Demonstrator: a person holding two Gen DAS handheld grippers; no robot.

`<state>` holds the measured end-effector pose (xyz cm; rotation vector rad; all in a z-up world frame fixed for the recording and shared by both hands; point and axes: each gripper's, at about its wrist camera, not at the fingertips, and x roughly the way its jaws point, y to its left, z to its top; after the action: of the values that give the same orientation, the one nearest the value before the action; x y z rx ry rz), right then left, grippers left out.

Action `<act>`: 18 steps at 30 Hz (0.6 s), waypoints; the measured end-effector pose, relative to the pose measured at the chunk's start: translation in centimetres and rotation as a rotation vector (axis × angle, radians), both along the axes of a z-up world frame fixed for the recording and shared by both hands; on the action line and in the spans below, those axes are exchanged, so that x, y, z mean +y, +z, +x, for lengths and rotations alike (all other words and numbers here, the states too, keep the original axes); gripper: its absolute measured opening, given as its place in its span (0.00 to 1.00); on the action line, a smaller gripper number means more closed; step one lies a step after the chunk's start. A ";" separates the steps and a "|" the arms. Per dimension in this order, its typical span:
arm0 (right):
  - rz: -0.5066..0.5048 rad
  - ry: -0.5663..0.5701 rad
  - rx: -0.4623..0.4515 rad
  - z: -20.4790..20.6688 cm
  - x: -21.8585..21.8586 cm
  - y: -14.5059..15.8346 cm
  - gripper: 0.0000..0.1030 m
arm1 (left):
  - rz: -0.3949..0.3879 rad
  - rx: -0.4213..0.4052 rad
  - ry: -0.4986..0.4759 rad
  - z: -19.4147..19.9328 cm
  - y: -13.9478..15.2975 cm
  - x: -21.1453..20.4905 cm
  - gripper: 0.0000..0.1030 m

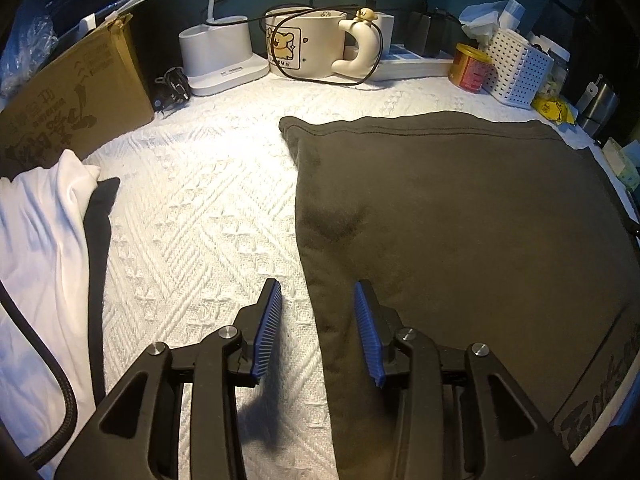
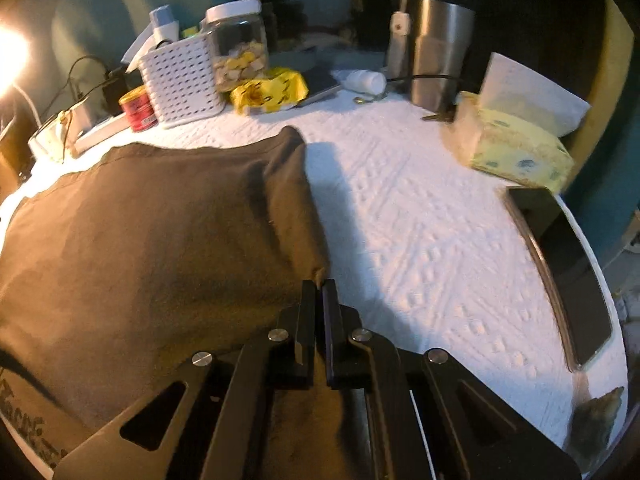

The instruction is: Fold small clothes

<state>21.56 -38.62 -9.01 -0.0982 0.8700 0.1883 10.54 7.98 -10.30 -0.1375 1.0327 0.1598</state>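
- A cluttered desk under a white textured cloth (image 1: 208, 208) carries the dark garment (image 1: 460, 220), lying flat
- Right gripper (image 2: 319, 286) is clenched on its near right edge; left gripper (image 1: 318, 300) straddles the left edge, unclenched
- Next, probably: left pinches, both lift and fold

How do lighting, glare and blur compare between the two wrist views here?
Left wrist view: sharp and evenly lit, with strong fisheye bending and dark corners; the left tool casts a soft shadow on the white cloth. Right wrist view: warmer and dimmer, a lamp flare blows out the left edge, the tissue pack and right rim smear with motion blur, and the dark garment throws a hard shadow.
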 end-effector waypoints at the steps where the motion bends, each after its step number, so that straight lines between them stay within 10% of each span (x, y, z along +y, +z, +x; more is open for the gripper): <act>1: 0.009 -0.004 0.003 0.0 -0.2 -0.1 0.03 | 0.007 -0.006 -0.004 0.0 -0.1 -0.1 0.36; 4: -0.009 -0.009 -0.005 -0.1 0.0 -0.1 0.04 | -0.015 -0.021 -0.030 -0.1 0.0 -0.3 0.02; 18: -0.029 -0.096 -0.020 -1.2 -0.4 1.2 0.04 | 0.083 -0.005 -0.020 0.0 0.2 -0.5 0.05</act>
<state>20.38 -39.02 -7.81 -0.0854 0.8560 0.0846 10.51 7.46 -10.09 -0.0523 1.0200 0.1844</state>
